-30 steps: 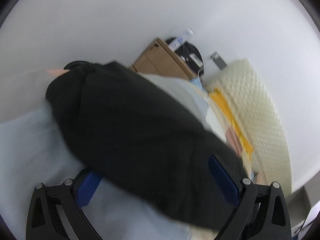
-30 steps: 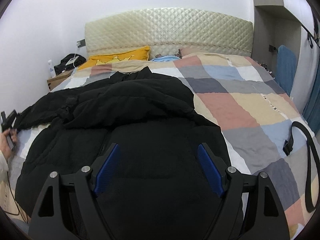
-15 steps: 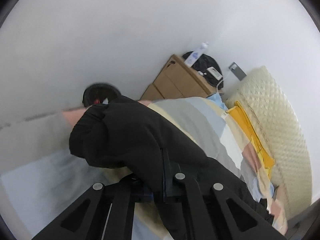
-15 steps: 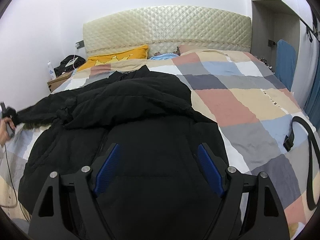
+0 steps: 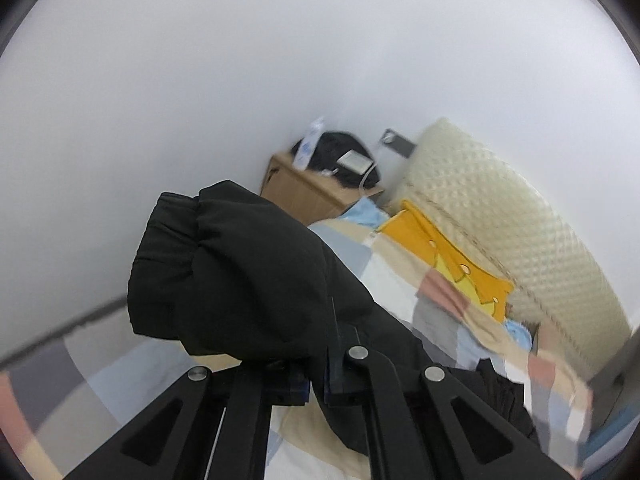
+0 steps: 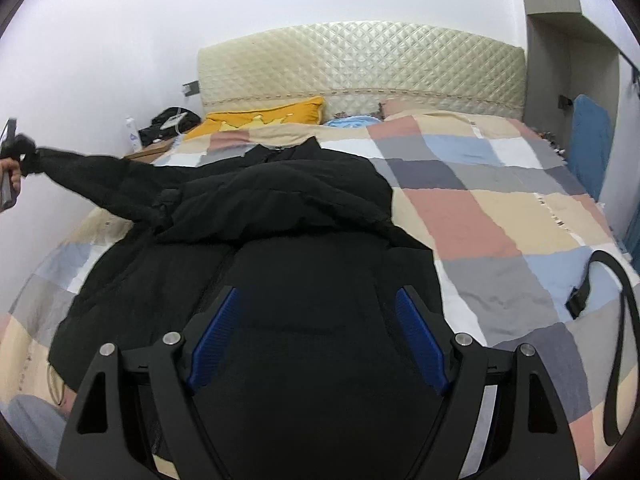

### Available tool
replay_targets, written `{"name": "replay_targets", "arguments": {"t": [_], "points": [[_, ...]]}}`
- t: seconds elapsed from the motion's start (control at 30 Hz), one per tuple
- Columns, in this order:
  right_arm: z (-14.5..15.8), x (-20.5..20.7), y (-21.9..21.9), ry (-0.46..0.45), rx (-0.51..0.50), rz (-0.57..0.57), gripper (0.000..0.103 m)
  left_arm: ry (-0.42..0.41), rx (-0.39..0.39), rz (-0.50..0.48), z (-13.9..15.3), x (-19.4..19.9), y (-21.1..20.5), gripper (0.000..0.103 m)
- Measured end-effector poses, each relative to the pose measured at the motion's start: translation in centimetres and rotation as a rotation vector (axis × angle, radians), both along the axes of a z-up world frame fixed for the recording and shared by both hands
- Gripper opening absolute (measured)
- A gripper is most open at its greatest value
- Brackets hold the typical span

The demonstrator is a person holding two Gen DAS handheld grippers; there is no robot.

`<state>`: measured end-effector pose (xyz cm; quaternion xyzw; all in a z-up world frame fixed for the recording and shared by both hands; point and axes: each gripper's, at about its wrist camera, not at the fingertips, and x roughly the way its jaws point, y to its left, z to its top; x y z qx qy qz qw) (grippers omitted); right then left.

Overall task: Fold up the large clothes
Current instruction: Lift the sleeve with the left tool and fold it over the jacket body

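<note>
Jacket (image 6: 280,208) | sleeve (image 5: 240,272) pinched by left gripper (image 5: 318,376) | no readable writing

A bed (image 6: 500,216) with a patchwork quilt of pink, beige, grey and blue squares fills the middle of the right wrist frame. A black padded jacket (image 6: 280,216) lies spread over its left and lower centre. A yellow pillow (image 6: 268,116) and a blue one (image 6: 352,121) rest against the cream quilted headboard (image 6: 360,64) at upper centre. A black strap (image 6: 612,320) curls at the lower right edge.
</note>
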<state>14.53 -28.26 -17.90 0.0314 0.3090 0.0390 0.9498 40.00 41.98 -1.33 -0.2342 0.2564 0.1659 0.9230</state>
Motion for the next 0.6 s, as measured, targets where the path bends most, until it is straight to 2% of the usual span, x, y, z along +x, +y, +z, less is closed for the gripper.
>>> {"name": "replay_targets", "arguments": {"t": [0.07,0.13,0.2,0.33,0.4,0.5,0.57,0.6], "points": [[0.2,-0.2,-0.3,-0.012,0.025,0.025,0.080,-0.010,0.080,-0.030,2.1,-0.3,-2.9,0.003],[0.5,-0.6,-0.4,-0.029,0.007,0.036,0.080,-0.022,0.172,-0.064,4.0,-0.5,-6.3,0.003],[0.6,-1.2,-0.5,-0.047,0.000,0.029,0.080,-0.046,0.223,-0.081,5.2,-1.0,-9.4,0.003],[0.6,-2.4,-0.5,-0.072,0.007,0.033,0.082,-0.078,0.302,-0.113,5.8,-2.1,-15.6,0.003],[0.7,-3.0,-0.4,-0.093,-0.001,0.034,0.084,-0.097,0.327,-0.119,6.6,-2.3,-18.3,0.003],[0.9,-3.3,-1.1,-0.114,0.006,0.028,0.091,-0.147,0.309,-0.141,8.0,-2.7,-22.4,0.003],[0.9,-3.4,-2.1,-0.120,0.038,0.007,0.103,-0.161,0.314,-0.162,8.7,-2.7,-25.0,0.003],[0.9,-3.4,-2.6,-0.124,0.053,-0.009,0.103,-0.162,0.317,-0.170,9.1,-2.6,-26.5,0.003]]}}
